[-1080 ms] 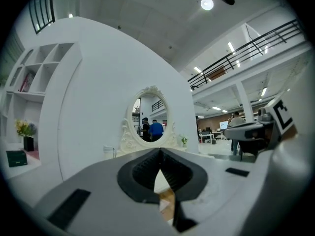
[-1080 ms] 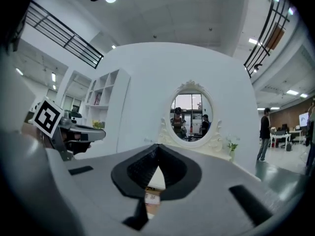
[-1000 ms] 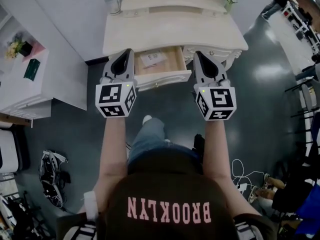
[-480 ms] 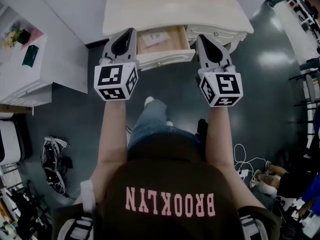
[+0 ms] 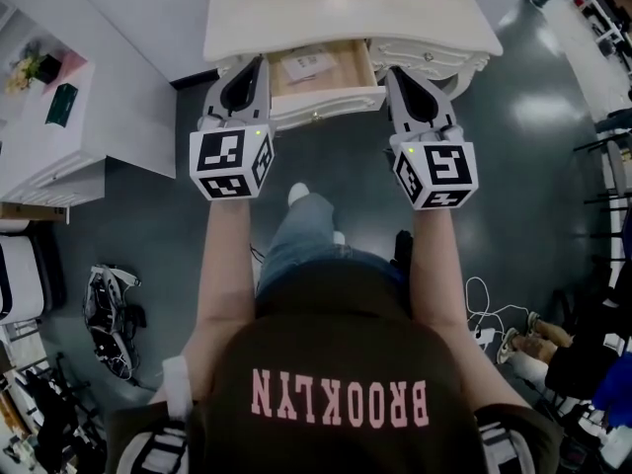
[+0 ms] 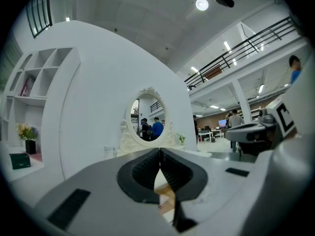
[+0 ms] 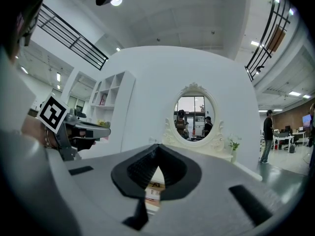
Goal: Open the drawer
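Note:
A cream dressing table (image 5: pixel 346 18) stands ahead, with its wooden drawer (image 5: pixel 341 67) pulled out. A sheet of paper (image 5: pixel 306 64) lies inside it. My left gripper (image 5: pixel 261 60) is held level beside the drawer's left end, jaws shut and empty. My right gripper (image 5: pixel 389 71) is level at the drawer's right end, also shut on nothing. Neither touches the drawer front (image 5: pixel 326 104). In the left gripper view the closed jaws (image 6: pixel 160 150) point at the oval mirror (image 6: pixel 148 123). The right gripper view shows its closed jaws (image 7: pixel 157 146) below the same mirror (image 7: pixel 192 118).
A white shelf unit (image 5: pixel 49 136) with flowers and a green box stands to the left. Shoes (image 5: pixel 109 319) lie on the dark floor at the left and cables (image 5: pixel 484 314) at the right. The person's leg (image 5: pixel 296 245) is below the drawer. People stand far off in the hall.
Both grippers have drawn back a little from the drawer front toward the person, still shut. The drawer stays pulled out by the same amount.

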`<state>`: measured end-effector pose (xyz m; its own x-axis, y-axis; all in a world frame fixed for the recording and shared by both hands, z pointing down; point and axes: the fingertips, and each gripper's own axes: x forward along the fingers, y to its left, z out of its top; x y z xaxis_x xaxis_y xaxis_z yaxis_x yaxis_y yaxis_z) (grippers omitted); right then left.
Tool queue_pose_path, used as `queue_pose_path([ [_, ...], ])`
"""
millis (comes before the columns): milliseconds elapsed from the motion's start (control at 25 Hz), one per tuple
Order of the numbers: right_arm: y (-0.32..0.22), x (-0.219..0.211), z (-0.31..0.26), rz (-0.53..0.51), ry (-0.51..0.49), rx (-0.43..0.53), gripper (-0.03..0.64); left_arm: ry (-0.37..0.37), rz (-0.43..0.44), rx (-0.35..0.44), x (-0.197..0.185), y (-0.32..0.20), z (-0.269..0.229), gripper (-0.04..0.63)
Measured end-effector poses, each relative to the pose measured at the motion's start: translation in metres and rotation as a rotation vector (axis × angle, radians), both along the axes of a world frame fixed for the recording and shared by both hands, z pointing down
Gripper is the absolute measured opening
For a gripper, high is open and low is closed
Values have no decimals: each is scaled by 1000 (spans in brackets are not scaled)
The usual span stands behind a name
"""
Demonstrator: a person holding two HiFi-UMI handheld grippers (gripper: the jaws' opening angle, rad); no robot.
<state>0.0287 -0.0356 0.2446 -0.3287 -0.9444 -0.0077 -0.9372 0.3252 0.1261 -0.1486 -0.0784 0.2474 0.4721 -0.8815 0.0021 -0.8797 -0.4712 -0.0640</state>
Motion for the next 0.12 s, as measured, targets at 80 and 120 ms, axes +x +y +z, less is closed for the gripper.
queue_pose_path([
  [80, 2, 0, 1, 1, 1, -1, -3, -7, -3, 0, -1, 2, 1, 5],
  [120, 3, -1, 2, 1, 1, -1, -3, -11, -4, 0, -1, 4, 2, 5],
])
